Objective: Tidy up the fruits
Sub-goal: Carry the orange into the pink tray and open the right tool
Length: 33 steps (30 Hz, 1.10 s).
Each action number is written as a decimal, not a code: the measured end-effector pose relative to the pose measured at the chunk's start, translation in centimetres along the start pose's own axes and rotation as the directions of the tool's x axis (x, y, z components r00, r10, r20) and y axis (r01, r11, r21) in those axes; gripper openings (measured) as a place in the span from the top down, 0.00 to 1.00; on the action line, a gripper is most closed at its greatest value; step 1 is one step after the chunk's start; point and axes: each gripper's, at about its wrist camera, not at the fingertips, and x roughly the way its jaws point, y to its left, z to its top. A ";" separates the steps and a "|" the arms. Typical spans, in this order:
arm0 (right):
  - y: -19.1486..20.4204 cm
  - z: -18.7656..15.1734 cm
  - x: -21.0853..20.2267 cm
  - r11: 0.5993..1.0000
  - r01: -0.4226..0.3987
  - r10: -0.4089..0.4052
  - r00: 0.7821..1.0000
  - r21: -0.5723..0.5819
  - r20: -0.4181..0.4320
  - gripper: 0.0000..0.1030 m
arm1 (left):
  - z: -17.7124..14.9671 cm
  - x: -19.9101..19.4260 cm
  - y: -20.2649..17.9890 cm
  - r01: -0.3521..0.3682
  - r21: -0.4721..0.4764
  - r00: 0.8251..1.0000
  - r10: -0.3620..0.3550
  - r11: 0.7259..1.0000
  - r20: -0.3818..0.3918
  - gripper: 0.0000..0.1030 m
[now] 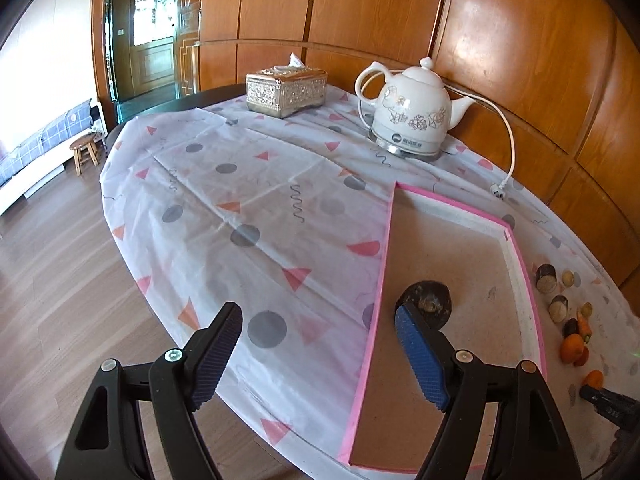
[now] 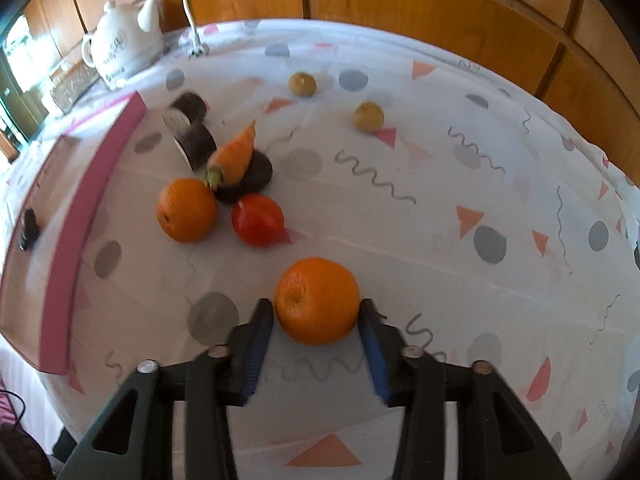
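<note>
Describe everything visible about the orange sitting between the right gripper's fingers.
The orange is round, bright and dimpled, its small navel dent facing the camera. It looks whole and unpeeled and sits on the patterned tablecloth, apart from the other produce. The right gripper straddles it: the blue pads sit at both sides, touching or nearly so, and a firm squeeze cannot be confirmed. In the left wrist view it shows at the right edge.
</note>
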 end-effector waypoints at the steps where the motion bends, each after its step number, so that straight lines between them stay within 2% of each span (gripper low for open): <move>1: 0.1 -0.1 -0.1 1.000 0.004 -0.004 1.000 0.000 0.013 0.63 | -0.1 -0.1 -0.2 0.003 0.005 1.000 -0.003 1.000 0.002 0.23; 5: 0.6 -0.3 -1.3 1.000 -0.027 0.028 0.999 -0.007 0.046 0.63 | -0.2 -0.3 -1.2 0.016 0.037 1.000 -0.017 0.999 0.010 0.23; 10: 3.2 -0.5 -3.8 0.984 -0.143 0.151 0.985 -0.102 0.077 0.63 | -0.7 -0.3 -2.1 0.036 0.066 0.999 -0.036 0.997 0.000 0.23; 17: 10.1 -0.8 -5.9 0.919 -0.270 0.301 0.951 -0.289 0.067 0.63 | -0.9 -0.5 -2.5 0.049 0.087 0.999 -0.049 0.995 0.000 0.23; 20: 12.6 0.1 -5.4 0.896 -0.307 0.338 0.940 -0.320 0.043 0.63 | -1.0 -0.5 -2.4 0.050 0.086 0.999 -0.050 0.995 -0.003 0.23; 24: 15.8 1.3 -4.7 0.880 -0.339 0.365 0.931 -0.333 0.018 0.63 | -1.1 -0.5 -2.2 0.048 0.082 0.999 -0.048 0.995 -0.005 0.23; 32: 19.8 2.9 -2.9 0.884 -0.310 0.337 0.941 -0.349 0.016 0.60 | -1.3 -0.6 -1.8 0.046 0.083 0.999 -0.046 0.995 -0.002 0.23; 33: 19.9 3.0 -3.0 0.884 -0.311 0.339 0.940 -0.349 0.022 0.57 | -1.4 -0.6 -1.8 0.046 0.083 0.999 -0.046 0.995 -0.002 0.23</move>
